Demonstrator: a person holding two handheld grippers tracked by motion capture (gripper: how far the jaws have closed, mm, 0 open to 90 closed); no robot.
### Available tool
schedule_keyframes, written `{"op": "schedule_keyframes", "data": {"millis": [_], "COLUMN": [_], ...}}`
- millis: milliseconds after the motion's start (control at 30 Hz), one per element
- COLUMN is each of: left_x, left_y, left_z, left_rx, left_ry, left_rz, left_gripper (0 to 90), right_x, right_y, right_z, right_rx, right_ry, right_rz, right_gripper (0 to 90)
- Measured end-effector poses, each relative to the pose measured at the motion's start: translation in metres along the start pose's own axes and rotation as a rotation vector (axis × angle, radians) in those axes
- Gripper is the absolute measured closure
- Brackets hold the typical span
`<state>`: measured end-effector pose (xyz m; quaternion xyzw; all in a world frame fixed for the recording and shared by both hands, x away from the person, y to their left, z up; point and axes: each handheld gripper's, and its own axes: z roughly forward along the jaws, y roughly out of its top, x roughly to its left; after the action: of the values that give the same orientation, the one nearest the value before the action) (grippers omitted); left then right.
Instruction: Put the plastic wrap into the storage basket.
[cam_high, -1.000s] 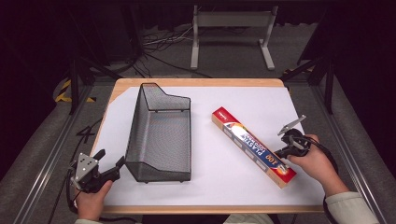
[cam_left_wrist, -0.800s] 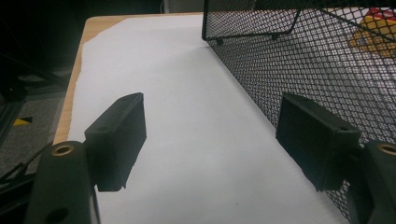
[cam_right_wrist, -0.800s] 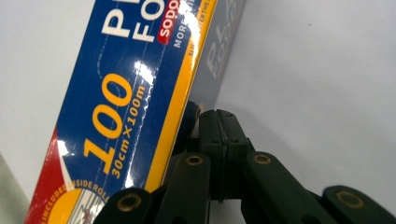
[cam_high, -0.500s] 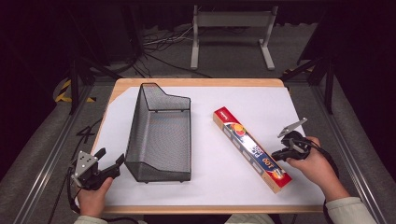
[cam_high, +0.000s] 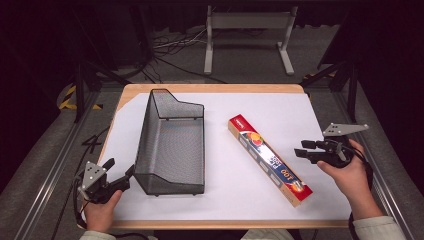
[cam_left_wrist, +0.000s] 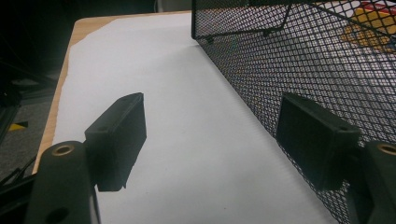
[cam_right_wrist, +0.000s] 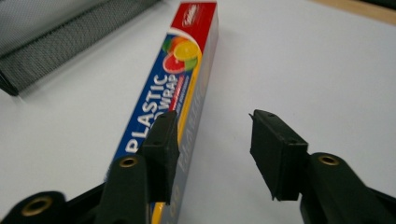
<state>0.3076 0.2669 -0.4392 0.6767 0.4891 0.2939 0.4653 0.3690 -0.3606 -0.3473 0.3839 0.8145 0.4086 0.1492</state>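
My right tool (cam_high: 306, 150) hangs just beside the plastic wrap box (cam_high: 270, 159), jaws spread and gripping nothing. In the right gripper view the box (cam_right_wrist: 180, 88) lies past my left jaw, not between the two, so closing from this line would catch air or only nudge it. The box is long and light and lies diagonally on smooth paper. I judge that a pinch near one end would let it swing or droop, and a glancing touch would send it sliding toward the near edge of the desk (cam_high: 215, 89).

My left tool (cam_high: 120, 176) is also spread and empty, at the near left corner of the wire mesh basket (cam_high: 172, 145). In the left gripper view one jaw sits right against the mesh wall (cam_left_wrist: 299, 70), though I cannot tell if it touches. The basket looks light, so a careless bump could push it across the paper, and a jaw edge might snag in the mesh.

The desk is a wooden top covered with a white sheet (cam_high: 280, 110), with bare wood showing at its far edge and left corner. The basket stands left of centre, the box right of centre, well apart. Around the desk the room is dark, with grey floor, cables (cam_high: 170, 42), a metal stand (cam_high: 247, 25) beyond the far edge, and yellow-black tape (cam_high: 67, 97) at the left.
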Motion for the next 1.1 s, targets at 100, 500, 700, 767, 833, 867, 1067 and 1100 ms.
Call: {"op": "schedule_keyframes", "data": {"millis": [100,500,700,767,833,867,1067,1100], "left_x": [0.000,-0.001,-0.001,-0.001,-0.001,-0.001,-0.002,-0.002], "left_y": [0.000,0.000,-0.001,-0.001,-0.001,0.000,0.000,0.000], "left_z": [0.000,-0.001,-0.001,-0.001,-0.001,-0.001,0.000,-0.001], "left_rx": [0.001,0.000,0.000,0.000,0.000,0.000,0.000,0.001], "left_ry": [0.001,0.002,0.003,0.003,0.003,0.002,0.002,0.002], "left_rz": [0.001,0.005,0.008,0.009,0.009,0.009,0.020,0.021], "left_gripper": [25.3,25.3,25.3,25.3,25.3,25.3,25.3,25.3], "right_x": [0.004,0.024,0.038,0.043,0.048,0.050,0.058,0.059], "right_y": [0.004,0.027,0.042,0.047,0.052,0.053,0.061,0.062], "right_z": [-0.002,0.008,0.019,0.023,0.029,0.030,0.047,0.051], "right_rx": [-0.041,-0.115,-0.123,-0.122,-0.114,-0.111,-0.074,-0.063], "right_ry": [-0.008,-0.003,0.029,0.027,0.027,0.029,0.017,0.015], "right_rz": [0.015,0.077,0.064,0.044,0.036,0.034,0.017,0.017], "right_gripper": [42.4,32.4,32.7,32.3,31.3,31.3,28.8,27.1]}}
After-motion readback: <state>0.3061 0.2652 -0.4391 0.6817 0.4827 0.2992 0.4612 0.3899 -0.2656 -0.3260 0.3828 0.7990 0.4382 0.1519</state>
